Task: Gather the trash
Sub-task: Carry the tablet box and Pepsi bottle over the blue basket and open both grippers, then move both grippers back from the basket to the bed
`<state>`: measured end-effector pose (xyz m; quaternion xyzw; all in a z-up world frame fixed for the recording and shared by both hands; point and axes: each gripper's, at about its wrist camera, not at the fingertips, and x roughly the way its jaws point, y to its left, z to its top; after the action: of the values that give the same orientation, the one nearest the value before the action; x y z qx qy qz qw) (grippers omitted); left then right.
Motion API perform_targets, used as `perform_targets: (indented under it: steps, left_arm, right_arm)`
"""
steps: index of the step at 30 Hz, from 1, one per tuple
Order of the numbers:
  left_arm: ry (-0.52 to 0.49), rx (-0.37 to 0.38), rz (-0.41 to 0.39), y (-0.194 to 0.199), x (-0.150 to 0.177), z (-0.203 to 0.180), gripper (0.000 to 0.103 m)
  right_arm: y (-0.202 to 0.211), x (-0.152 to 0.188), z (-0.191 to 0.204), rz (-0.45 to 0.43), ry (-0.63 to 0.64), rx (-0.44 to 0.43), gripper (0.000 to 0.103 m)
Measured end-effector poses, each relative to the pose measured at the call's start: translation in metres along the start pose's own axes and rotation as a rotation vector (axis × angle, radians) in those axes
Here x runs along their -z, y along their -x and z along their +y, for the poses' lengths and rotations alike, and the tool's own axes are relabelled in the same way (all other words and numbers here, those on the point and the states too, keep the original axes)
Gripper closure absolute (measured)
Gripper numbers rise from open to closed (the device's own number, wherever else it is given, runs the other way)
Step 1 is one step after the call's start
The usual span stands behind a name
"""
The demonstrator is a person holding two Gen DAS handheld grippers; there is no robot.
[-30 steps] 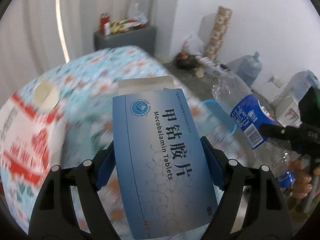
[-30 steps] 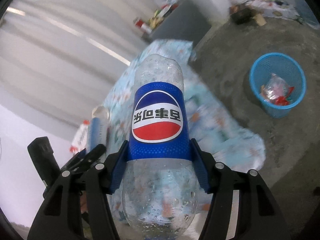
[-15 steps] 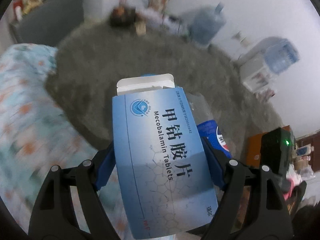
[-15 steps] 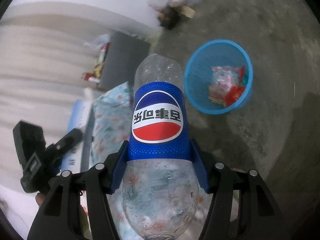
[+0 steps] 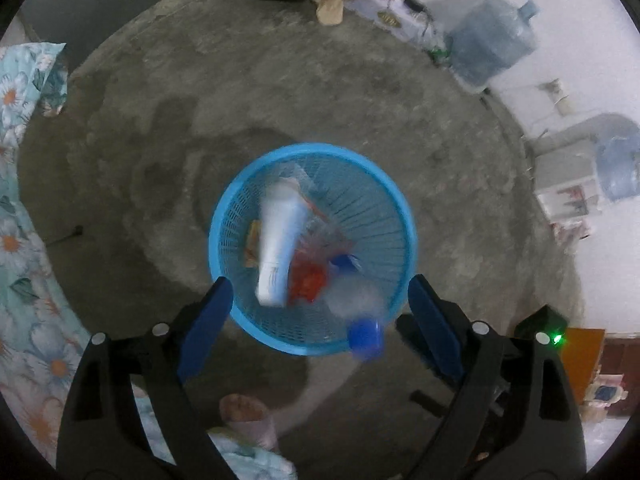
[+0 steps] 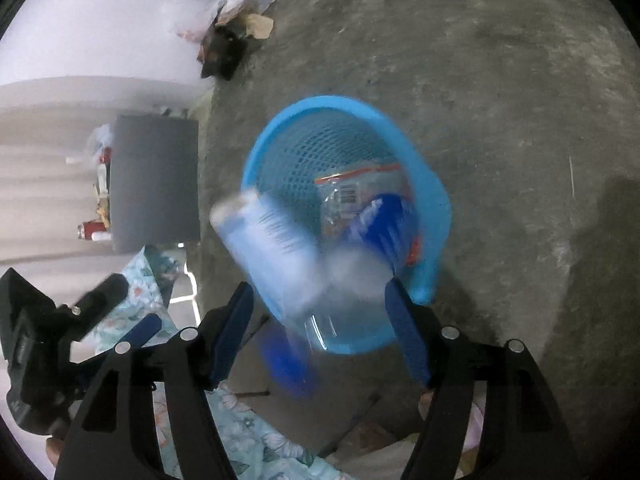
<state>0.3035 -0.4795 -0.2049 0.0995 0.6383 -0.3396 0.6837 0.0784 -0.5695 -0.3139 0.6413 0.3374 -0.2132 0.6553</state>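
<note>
Concrete floor (image 5: 360, 92) fills both views; flowered bedding (image 5: 16, 240) runs along the 9 o'clock edge of the left wrist view. Large water jug (image 5: 490, 46) against the wall at 1 o'clock, grey cabinet (image 6: 154, 182) at 9 o'clock in the right wrist view.

Blue mesh basket (image 5: 394, 200) stands on the floor, dead centre under both tools. Older wrappers, red and clear, lie in its bottom.

Step in hand: the drop. Left tongs (image 5: 320, 320) gape wide, nothing between the blue pads; the tablet box (image 5: 280, 240), motion-blurred, is inside the basket mouth toward 9 o'clock, apparently falling. Right tongs (image 6: 320, 320) likewise spread and hold nothing; the cola bottle (image 6: 352, 264), also smeared by motion, sits at the basket's near rim around 6 o'clock, blue label (image 6: 384, 224) inside, blue cap (image 6: 286, 360) end seemingly outside the rim. In the left view that cap (image 5: 366, 338) shows over the rim at 5 o'clock.

Judgement: box is home. Bottle is the doubtful one; it may tip in or hang up on the rim, cannot tell yet.

Next move calls for: confirm the bottle settles inside, nudge it in if it hangs or falls out, then swing both tongs back toward the bedding at 9 o'clock for remaining trash, pads kept apart for the next pick.
</note>
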Motion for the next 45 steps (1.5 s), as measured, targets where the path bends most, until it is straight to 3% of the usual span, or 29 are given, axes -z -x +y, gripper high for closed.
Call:
perform_targets:
  steps: [4,9,13,19,24,32,41,45]
  left_arm:
    - [-0.052,0.033,-0.037,0.025,0.011,-0.011,0.018]
    - [-0.102,0.091,-0.12,0.083,0.036,-0.018,0.018]
    - [-0.16,0.133,-0.219,0.144,0.071,-0.015,0.018]
    - [-0.2,0.137,-0.359,0.229,0.143,0.012,0.018]
    - [-0.168,0.118,-0.475,0.286,0.208,0.047,0.018]
    - [-0.081,0.009,-0.59,0.344,0.302,0.111,0.018]
    - [0.057,-0.076,-0.703,0.382,0.372,0.169,0.018]
    - [0.086,-0.113,-0.735,0.392,0.395,0.184,0.018]
  right_arm:
    - [0.022,0.017,0.0,-0.062,0.015,-0.02,0.036]
    - [0.062,0.056,0.009,-0.118,0.069,-0.007,0.036]
    - [0.092,0.085,0.03,-0.162,0.146,-0.012,0.036]
    - [0.132,0.131,0.078,-0.205,0.307,-0.043,0.031]
    - [0.153,0.17,0.124,-0.22,0.469,-0.039,0.029]
    - [0.174,0.232,0.184,-0.22,0.73,-0.012,0.028]
    - [0.164,0.322,0.23,-0.158,0.992,0.028,0.017]
    - [0.16,0.355,0.242,-0.168,1.052,0.101,0.013]
